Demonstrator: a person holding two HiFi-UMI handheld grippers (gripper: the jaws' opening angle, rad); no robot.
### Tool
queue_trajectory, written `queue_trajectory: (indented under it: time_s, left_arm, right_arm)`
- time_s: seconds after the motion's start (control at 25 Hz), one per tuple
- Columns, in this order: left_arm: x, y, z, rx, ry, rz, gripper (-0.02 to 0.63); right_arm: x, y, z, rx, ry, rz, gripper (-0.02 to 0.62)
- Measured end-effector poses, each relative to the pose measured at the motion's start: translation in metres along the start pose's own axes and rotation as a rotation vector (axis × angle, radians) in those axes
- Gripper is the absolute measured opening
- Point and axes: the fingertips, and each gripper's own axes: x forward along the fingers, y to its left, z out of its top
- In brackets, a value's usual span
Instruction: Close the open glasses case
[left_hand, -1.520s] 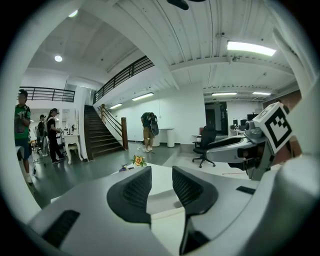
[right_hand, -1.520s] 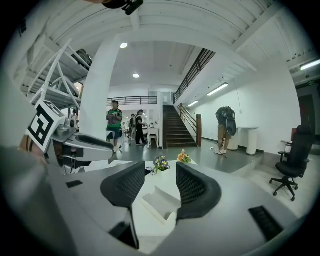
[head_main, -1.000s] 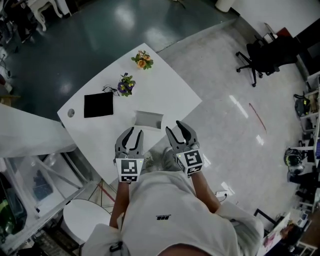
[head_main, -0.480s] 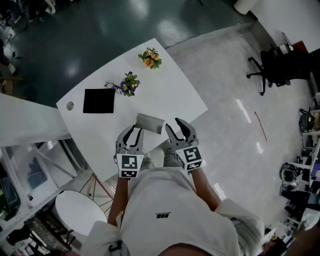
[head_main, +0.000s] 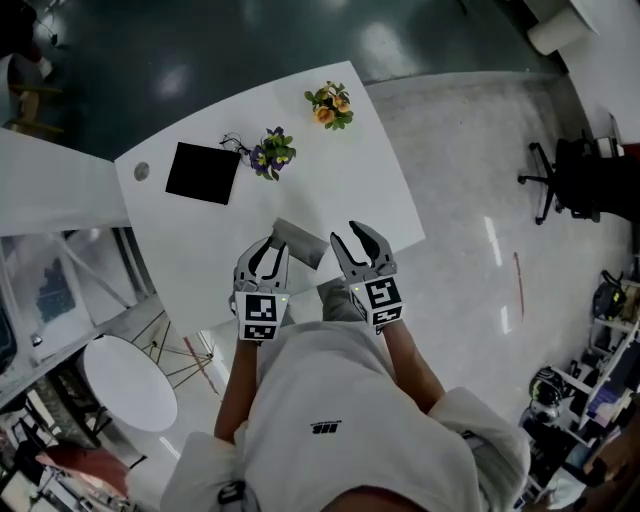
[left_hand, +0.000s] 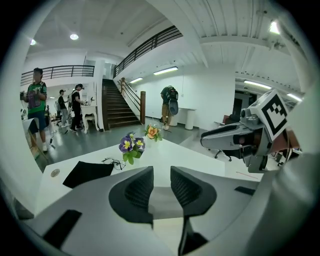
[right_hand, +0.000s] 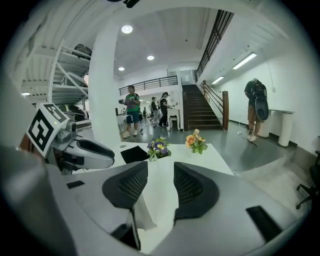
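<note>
The grey glasses case (head_main: 298, 241) lies open near the front edge of the white table (head_main: 340, 180). My left gripper (head_main: 268, 250) is open, its fingertips right at the case's left end. My right gripper (head_main: 350, 240) is open too and hangs just right of the case. In the left gripper view the case (left_hand: 162, 197) shows pale through the narrow gap of the left gripper (left_hand: 161, 182). In the right gripper view a pale part of the case (right_hand: 136, 216) sits low and left of the right gripper (right_hand: 160, 187). Neither gripper holds anything.
A black cloth (head_main: 203, 172) lies at the table's far left, next to purple flowers (head_main: 272, 152); orange flowers (head_main: 330, 104) stand at the far corner. A round white stool (head_main: 130, 383) is below left, an office chair (head_main: 570, 180) at right. People (left_hand: 36, 102) stand by the stairs.
The head view has swung, so the table sits turned in the picture. Both grippers have come closer to the case; the left fingertips now reach its left end. Both stay open.
</note>
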Motion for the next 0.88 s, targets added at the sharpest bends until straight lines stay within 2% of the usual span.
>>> queue_trajectory:
  time_s: [0.44,0.88]
  left_arm:
    - [0.032,0.005,-0.028,-0.109,0.066,0.103,0.11]
    - [0.05,0.006,-0.053,-0.19,0.111,0.174,0.106]
  right_arm:
    - [0.042,-0.01,-0.03,-0.061,0.104,0.147,0.164]
    - [0.075,-0.008,-0.056,-0.119,0.178,0.273,0.164]
